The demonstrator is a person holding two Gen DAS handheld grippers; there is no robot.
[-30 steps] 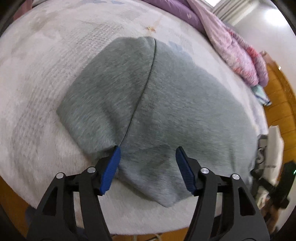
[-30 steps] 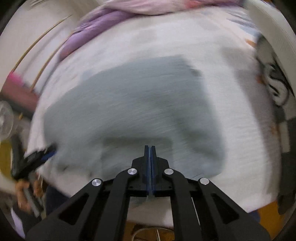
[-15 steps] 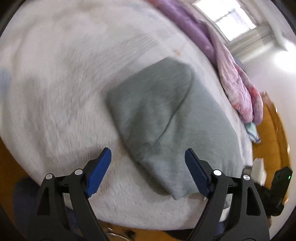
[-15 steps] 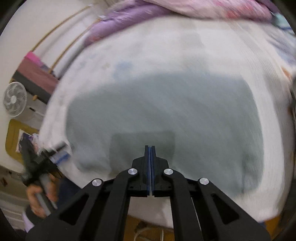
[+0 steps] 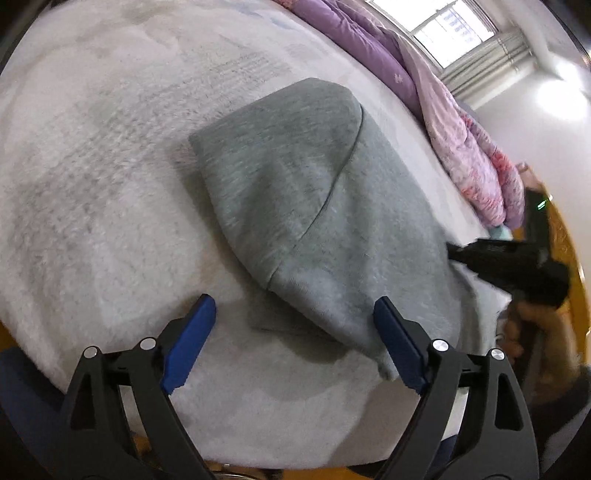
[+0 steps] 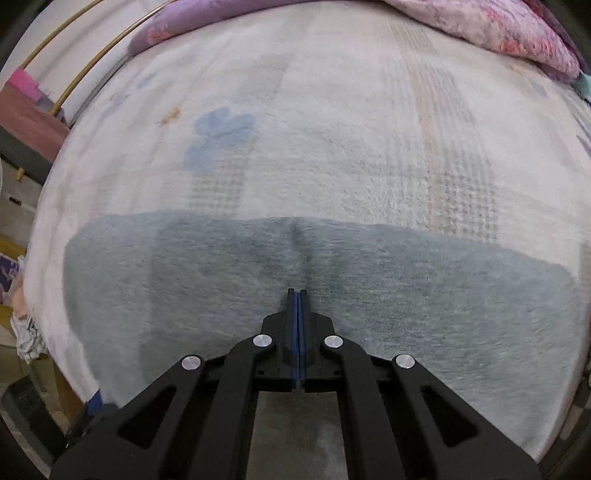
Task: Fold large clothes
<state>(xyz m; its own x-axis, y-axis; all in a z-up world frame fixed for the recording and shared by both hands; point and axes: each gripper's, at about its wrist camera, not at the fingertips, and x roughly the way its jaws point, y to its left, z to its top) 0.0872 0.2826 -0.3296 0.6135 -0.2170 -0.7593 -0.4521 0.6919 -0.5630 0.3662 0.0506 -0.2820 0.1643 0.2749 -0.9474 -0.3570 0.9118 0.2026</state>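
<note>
A grey fleece garment (image 5: 314, 206) lies folded on the white fluffy bed cover (image 5: 92, 184), with a folded flap on its left half. My left gripper (image 5: 295, 343) is open and empty, just off the garment's near corner. My right gripper (image 6: 297, 299) is shut, with nothing visibly between the pads, low over the near middle of the grey garment (image 6: 332, 295). The right gripper also shows as a black shape in the left wrist view (image 5: 517, 266) at the garment's far right edge.
A purple and pink quilt (image 5: 443, 103) is bunched along the far side of the bed, also seen in the right wrist view (image 6: 498, 26). Orange wooden floor (image 5: 569, 258) lies beyond the right edge. A gold bed rail (image 6: 92, 59) runs at the upper left.
My left gripper has opened wider and pulled back off the garment's near edge. My right gripper has moved lower and closer over the garment, still shut.
</note>
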